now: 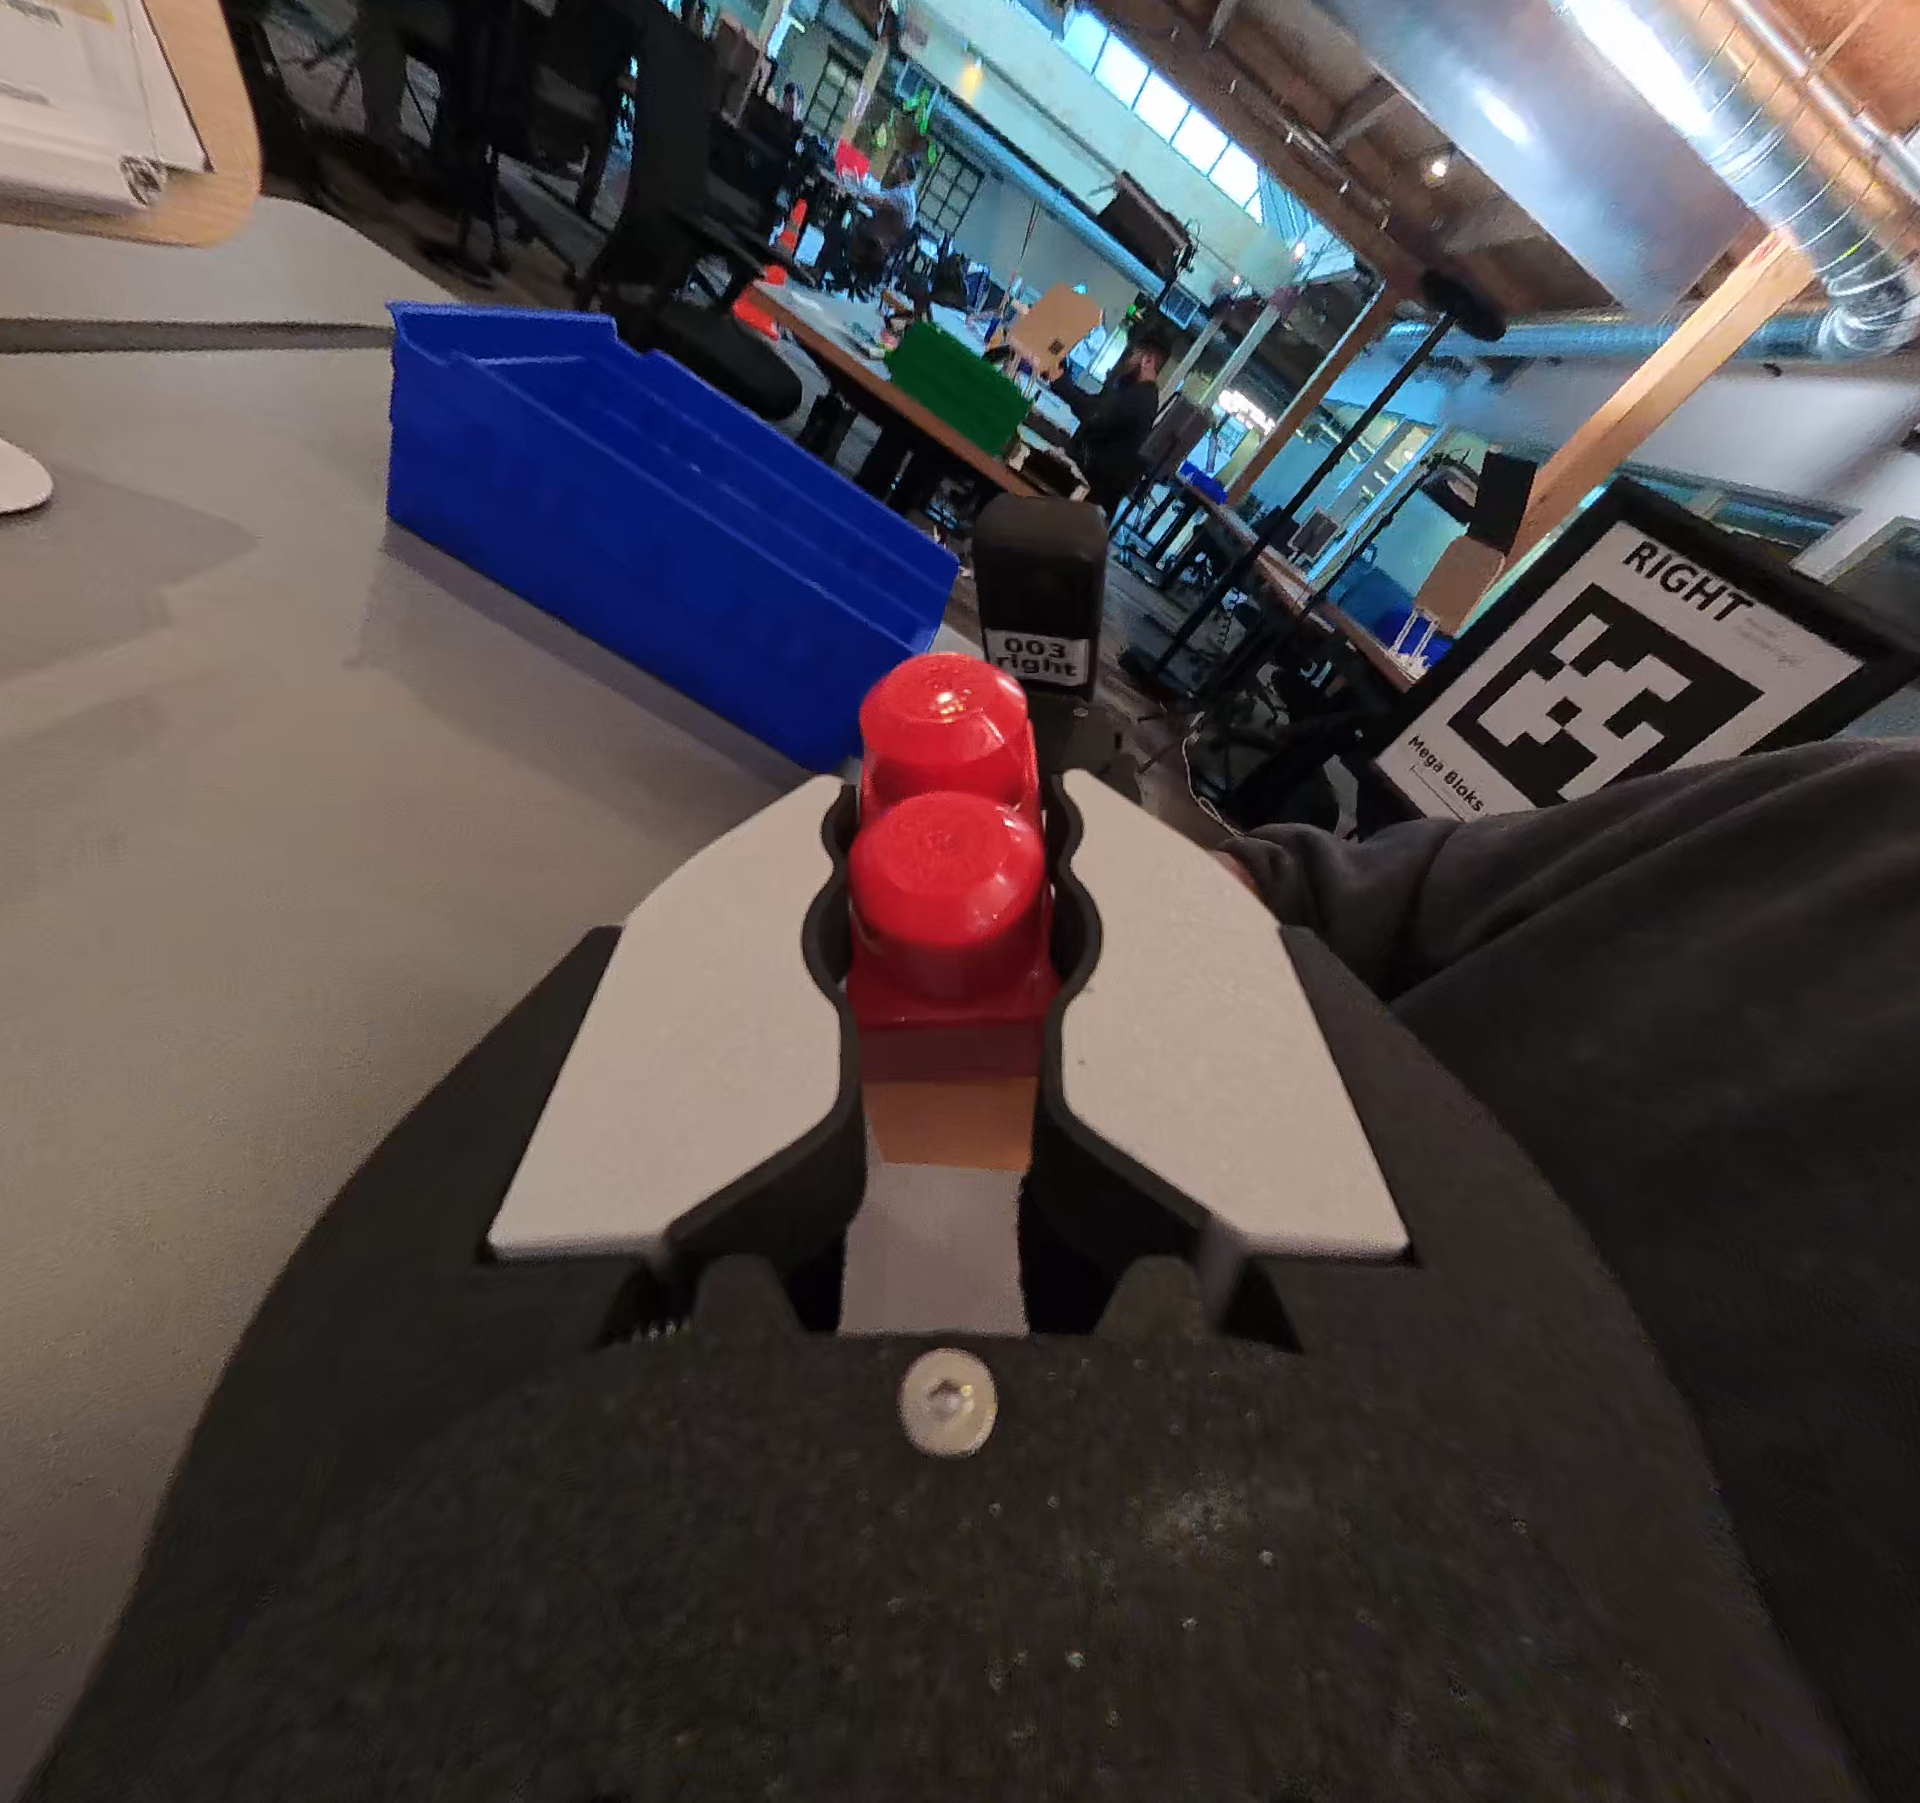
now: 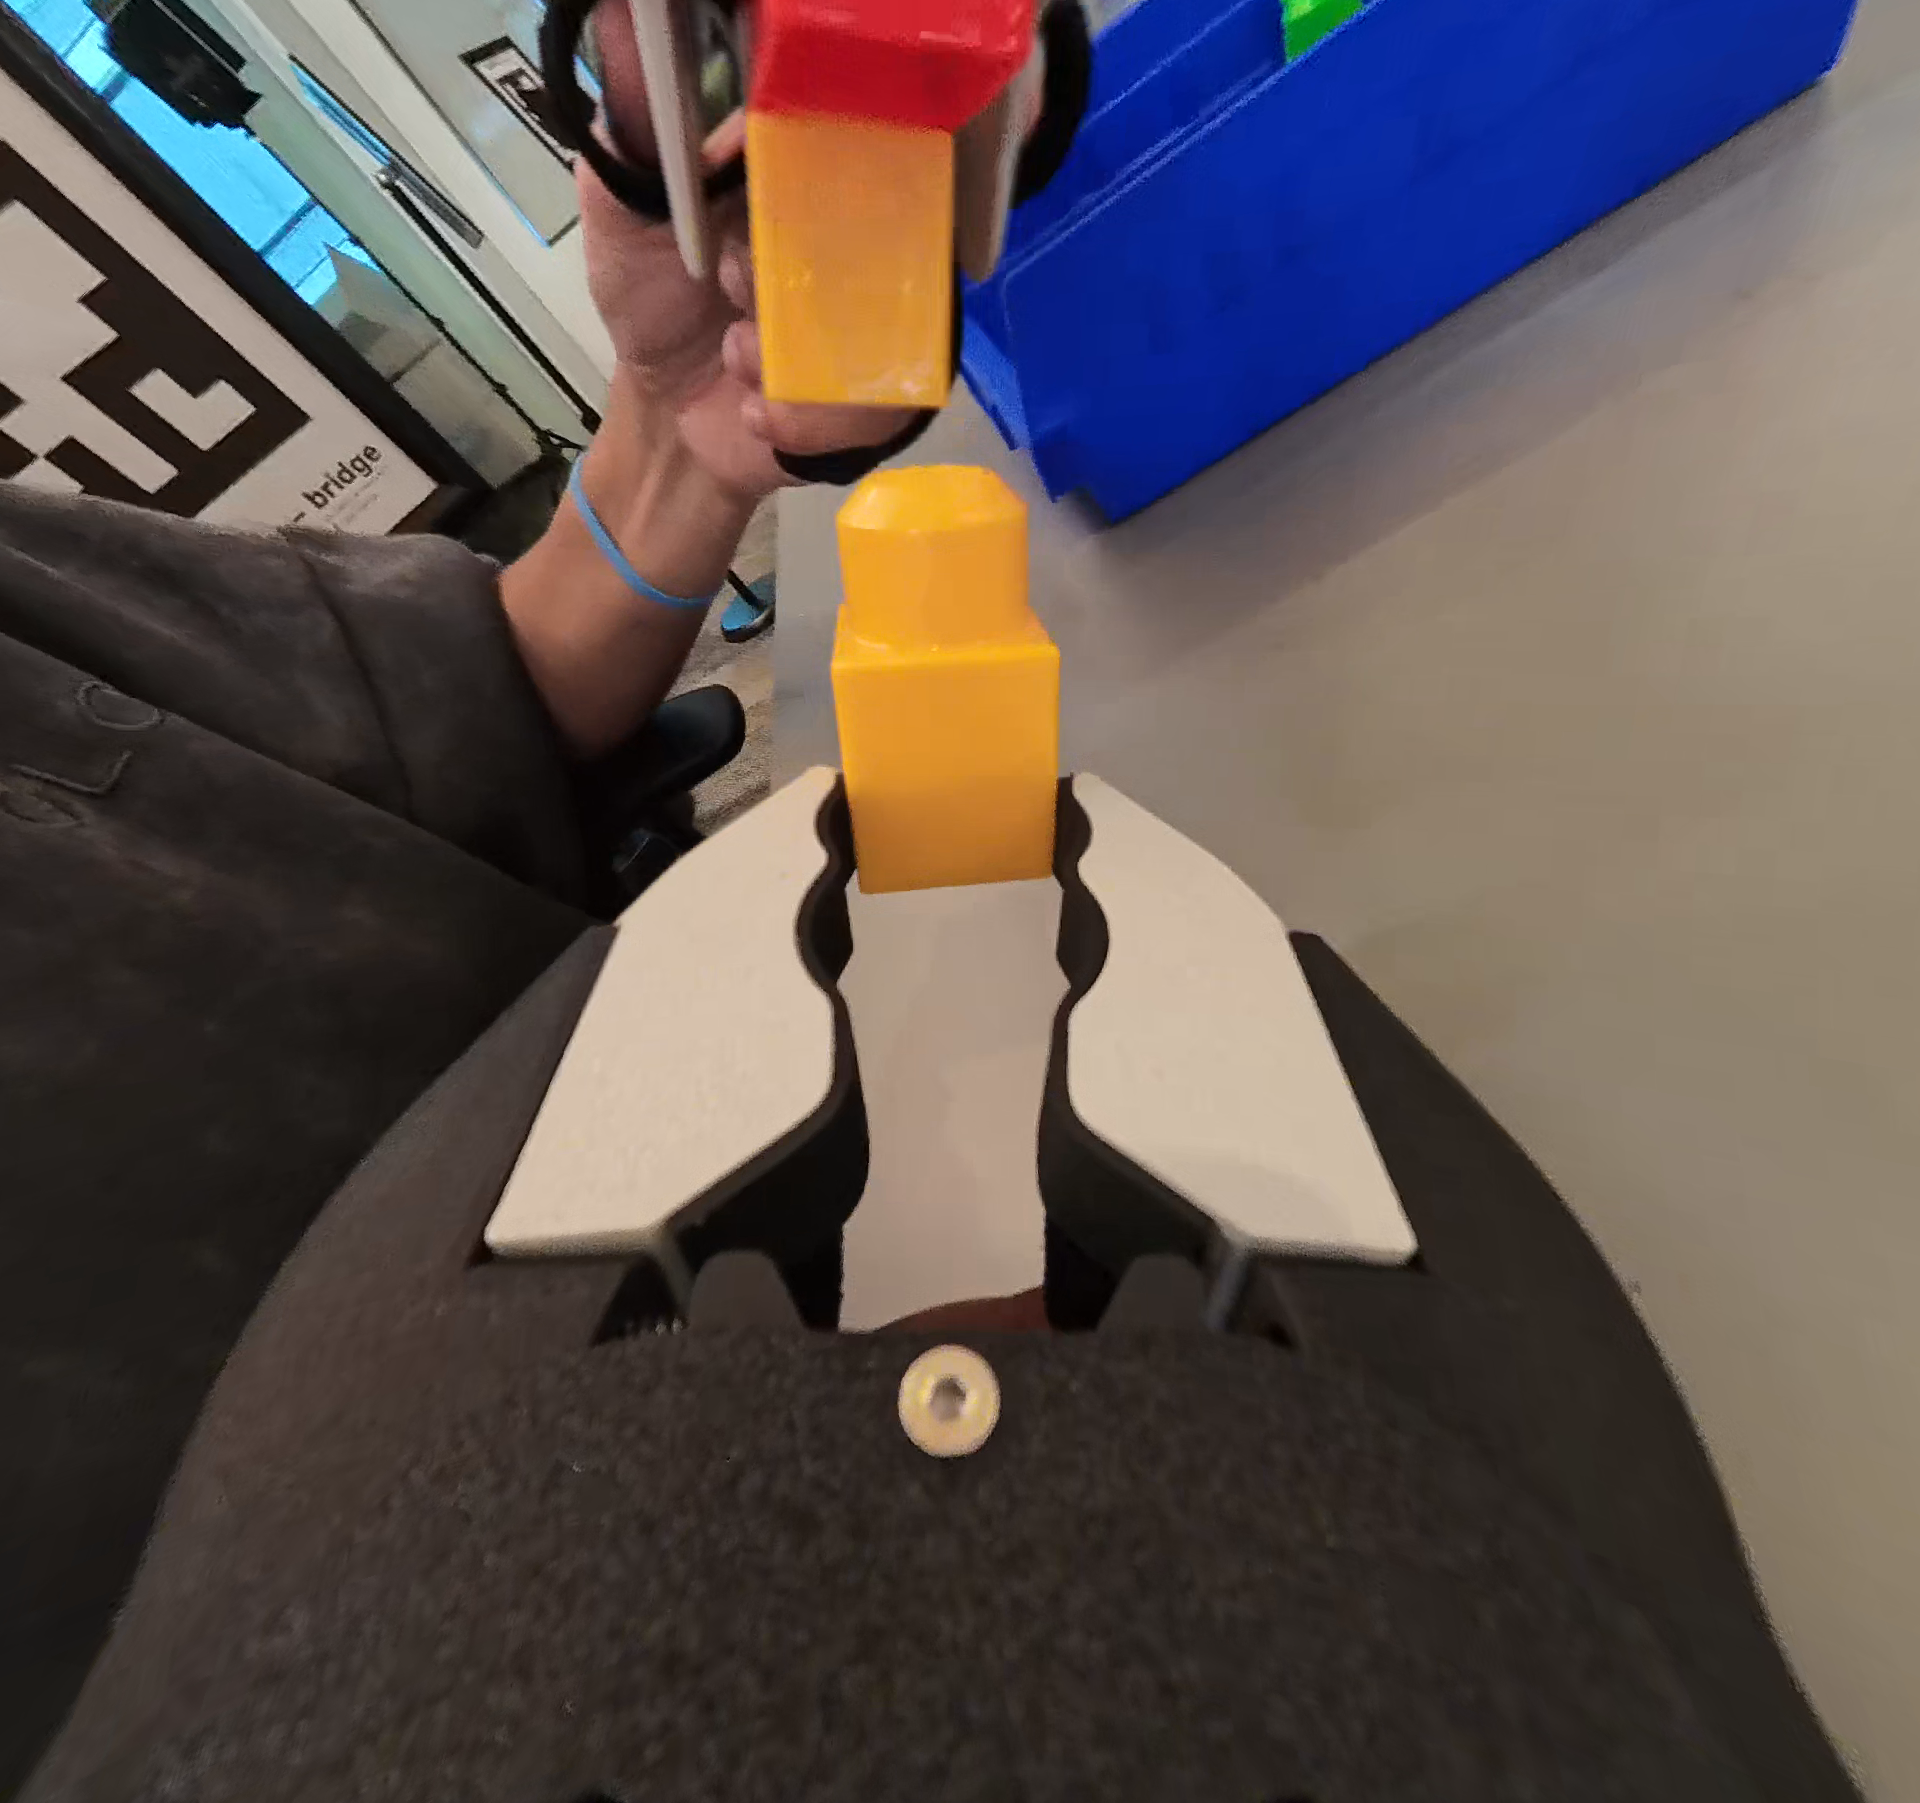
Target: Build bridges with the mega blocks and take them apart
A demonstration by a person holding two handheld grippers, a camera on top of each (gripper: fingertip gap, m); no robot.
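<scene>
Right wrist view shows my right gripper (image 2: 951,823) clamped on a single-stud yellow plastic block (image 2: 943,714), stud aimed at the yellow block (image 2: 852,267) under the red two-stud brick (image 1: 951,880) pinched in my left gripper (image 1: 951,839). They're apart, near the blue plastic bin (image 2: 1351,247). Joining or separating, I cannot tell; joining next needs stud aligned.

Your left gripper (image 1: 948,808) and right gripper (image 2: 951,797) are both clamped tight, facing each other, with your bare left hand (image 2: 665,299) curled round its handle
</scene>
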